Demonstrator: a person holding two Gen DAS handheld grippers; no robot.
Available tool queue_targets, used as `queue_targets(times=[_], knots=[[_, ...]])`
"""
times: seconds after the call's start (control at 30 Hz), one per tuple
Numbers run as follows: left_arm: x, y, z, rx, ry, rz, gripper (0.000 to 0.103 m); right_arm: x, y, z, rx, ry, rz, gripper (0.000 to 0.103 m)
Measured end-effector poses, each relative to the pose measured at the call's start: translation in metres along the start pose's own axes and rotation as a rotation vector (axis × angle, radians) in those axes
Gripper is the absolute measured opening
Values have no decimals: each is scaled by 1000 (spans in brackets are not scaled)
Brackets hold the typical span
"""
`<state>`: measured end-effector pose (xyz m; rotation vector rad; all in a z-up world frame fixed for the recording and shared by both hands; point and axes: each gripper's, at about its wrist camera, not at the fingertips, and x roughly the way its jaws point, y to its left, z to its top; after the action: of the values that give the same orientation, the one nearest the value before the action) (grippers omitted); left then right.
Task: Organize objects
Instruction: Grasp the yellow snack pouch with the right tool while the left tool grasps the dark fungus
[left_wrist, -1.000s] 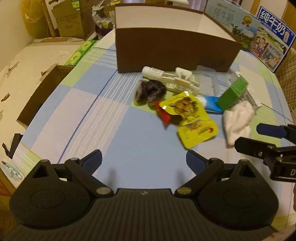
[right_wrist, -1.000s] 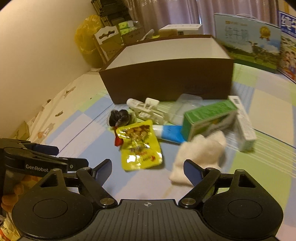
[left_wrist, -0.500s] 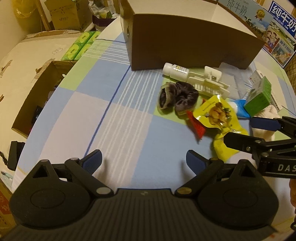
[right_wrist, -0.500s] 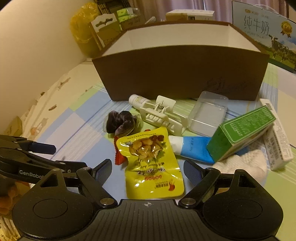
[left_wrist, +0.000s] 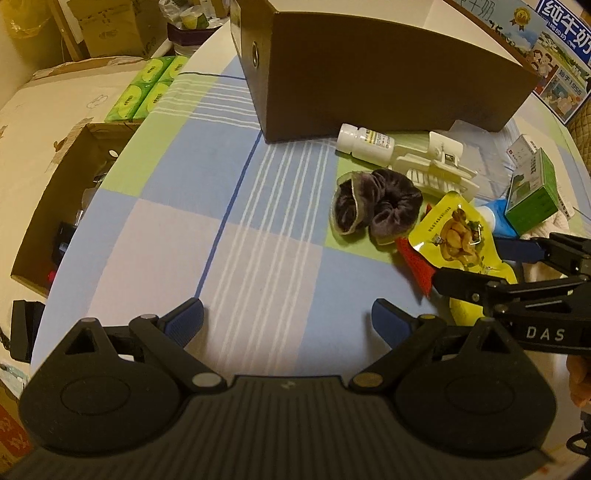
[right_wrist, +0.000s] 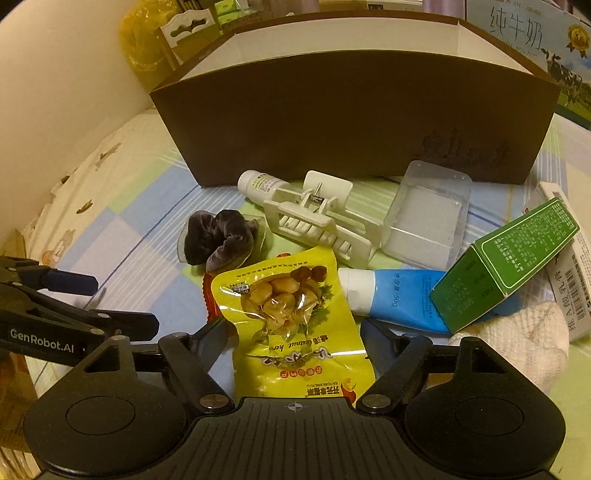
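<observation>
Right gripper (right_wrist: 293, 334) pitched steeply down over counter (left_wrist: 258, 258), jaws just closing, still spread, straddling yellow snack pouch (right_wrist: 295, 314) lying flat; left gripper (left_wrist: 288, 319) jaws wide, nothing between

snack pouch (right_wrist: 295, 314): glossy plastic | scrunchie (right_wrist: 218, 242): velvety cloth | box (right_wrist: 351, 122): matt cardboard

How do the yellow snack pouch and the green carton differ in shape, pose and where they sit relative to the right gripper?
The yellow snack pouch is a flat soft packet lying on the tablecloth; the green carton is a rigid box, tilted, propped on the blue tube. The pouch lies between the fingers of the right gripper, whose jaws have just been closing; the carton sits off to the side. Both lie outside the brown box.
</observation>
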<state>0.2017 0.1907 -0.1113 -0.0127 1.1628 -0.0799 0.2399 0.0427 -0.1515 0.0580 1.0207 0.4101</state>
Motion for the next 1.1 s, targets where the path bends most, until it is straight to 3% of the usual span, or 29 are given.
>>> queue_targets(times=[0.2,0.3,0.4,0.77,1.1], knots=[[2,3,6,21,0,-13,96,-5,7,0,-53,-1,-27,64],[1,3,10,36,-3,-22,95,-14,10,2,-63,-17,-11,50],[-2,0,15,57,-16,-42,95,-21,10,4,-46,-19,-8,45],[-1,-26,43,147,-72,-139,91,-68,5,19,32,-109,-30,44],[25,-47,64,187,-63,-163,81,-106,-21,17,146,-171,-110,44]])
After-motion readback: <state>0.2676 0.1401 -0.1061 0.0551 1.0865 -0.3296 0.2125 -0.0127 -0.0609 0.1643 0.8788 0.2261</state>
